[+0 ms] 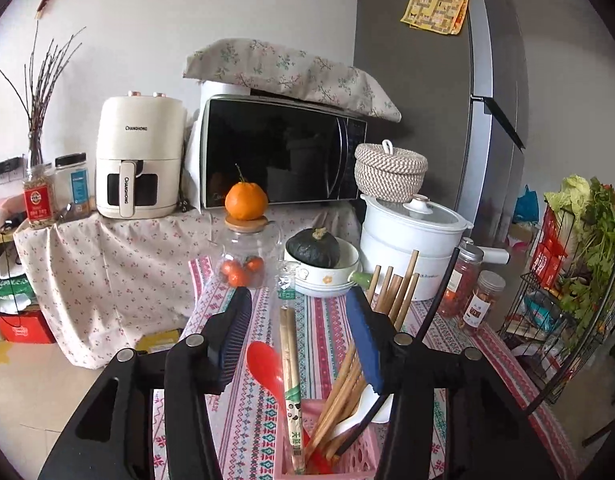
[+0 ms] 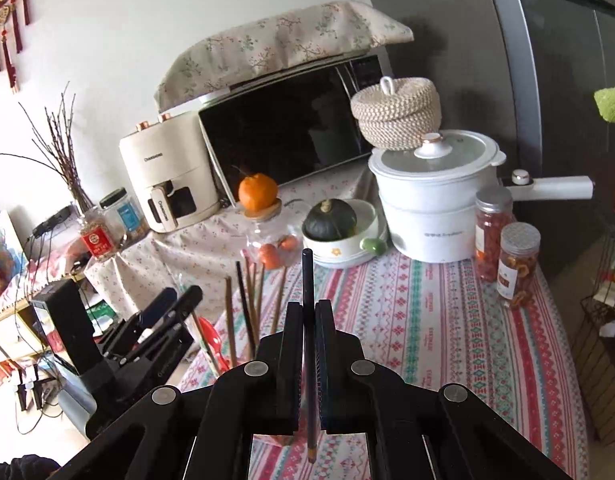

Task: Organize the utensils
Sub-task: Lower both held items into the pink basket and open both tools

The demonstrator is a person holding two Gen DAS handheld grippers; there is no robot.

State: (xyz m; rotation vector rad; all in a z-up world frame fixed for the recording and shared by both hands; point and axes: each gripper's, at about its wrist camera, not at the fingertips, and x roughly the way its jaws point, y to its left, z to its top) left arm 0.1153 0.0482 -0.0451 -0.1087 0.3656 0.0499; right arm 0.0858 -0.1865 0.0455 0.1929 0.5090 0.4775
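Soft, even daylight; both views sharp at centre, fisheye-bent with dark corners; the microwave door (image 1: 275, 152) shows faint reflections.

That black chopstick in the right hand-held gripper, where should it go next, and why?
Probably across into the pink basket. The right hand-held gripper is shut on the black chopstick, raised above the tablecloth, and the wooden chopsticks and red spoon already stand there.

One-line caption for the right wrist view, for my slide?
Right gripper shut on a black chopstick above the patterned tablecloth, white pot behind.
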